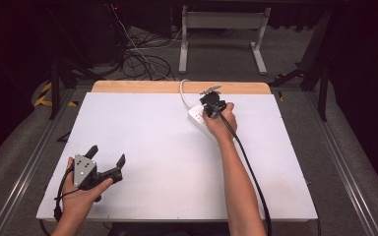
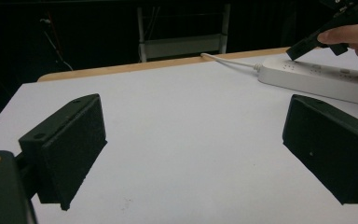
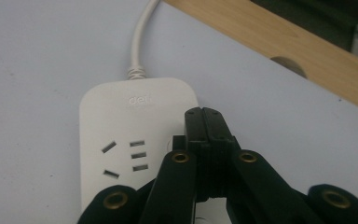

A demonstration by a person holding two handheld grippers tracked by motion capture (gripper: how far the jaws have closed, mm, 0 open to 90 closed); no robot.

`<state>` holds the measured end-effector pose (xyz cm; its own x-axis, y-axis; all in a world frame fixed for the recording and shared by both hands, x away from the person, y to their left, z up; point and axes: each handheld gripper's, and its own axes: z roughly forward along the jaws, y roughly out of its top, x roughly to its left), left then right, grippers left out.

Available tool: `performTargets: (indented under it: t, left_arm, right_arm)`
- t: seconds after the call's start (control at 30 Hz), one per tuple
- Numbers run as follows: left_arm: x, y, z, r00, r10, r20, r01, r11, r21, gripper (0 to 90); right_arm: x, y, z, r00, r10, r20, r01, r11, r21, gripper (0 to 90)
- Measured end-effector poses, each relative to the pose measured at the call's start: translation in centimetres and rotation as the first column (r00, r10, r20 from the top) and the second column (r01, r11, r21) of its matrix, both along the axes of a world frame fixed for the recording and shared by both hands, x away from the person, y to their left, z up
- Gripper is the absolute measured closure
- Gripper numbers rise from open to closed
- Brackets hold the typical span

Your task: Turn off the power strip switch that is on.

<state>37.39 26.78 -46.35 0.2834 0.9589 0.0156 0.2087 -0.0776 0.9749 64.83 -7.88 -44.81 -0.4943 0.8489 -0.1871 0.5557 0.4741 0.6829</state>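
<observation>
Your right gripper (image 3: 204, 114), jaws closed together and empty, presses down on the power strip (image 3: 121, 121) near its cord end; your left gripper (image 2: 193, 149) hovers wide open, well apart from the strip.

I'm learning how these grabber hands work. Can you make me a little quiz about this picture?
1. True or false: the right gripper has its jaws shut, tips down on the white power strip.
2. Which gripper has its jaws wide apart? A) left gripper B) right gripper
3. What runs from the power strip towards the wooden edge of the table?

Key
1. True: the two jaws meet with nothing between them.
2. A: it is over the bare white board, holding nothing.
3. Its white cable.
</observation>
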Motion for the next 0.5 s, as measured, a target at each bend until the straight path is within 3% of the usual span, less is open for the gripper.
performTargets:
  t: [0.1, 0.27, 0.4, 0.5]
  left_arm:
    - [0.0, 0.1, 0.0, 1.0000, -0.002, -0.003, 0.002, 1.0000, 0.000, 6.3]
    - [-0.1, 0.2, 0.0, 1.0000, 0.004, -0.004, -0.004, 1.0000, -0.002, 6.4]
    - [-0.1, 0.1, 0.0, 1.0000, -0.001, -0.002, 0.001, 1.0000, 0.006, 6.3]
    - [-0.1, 0.0, 0.0, 1.0000, 0.002, 0.001, -0.002, 1.0000, 0.009, 6.4]
  right_arm:
    - [-0.2, -0.5, 0.3, 0.9988, 0.001, 0.048, -0.002, 1.000, 0.024, 90.0]
    - [-0.8, -1.6, 2.2, 0.9963, 0.014, 0.084, -0.019, 0.999, 0.049, 90.0]
    - [-2.5, -2.9, 4.0, 0.9902, 0.046, 0.132, -0.053, 0.997, 0.049, 90.0]
    - [-3.9, -4.5, 5.2, 0.9853, 0.051, 0.163, -0.064, 0.995, 0.076, 90.0]
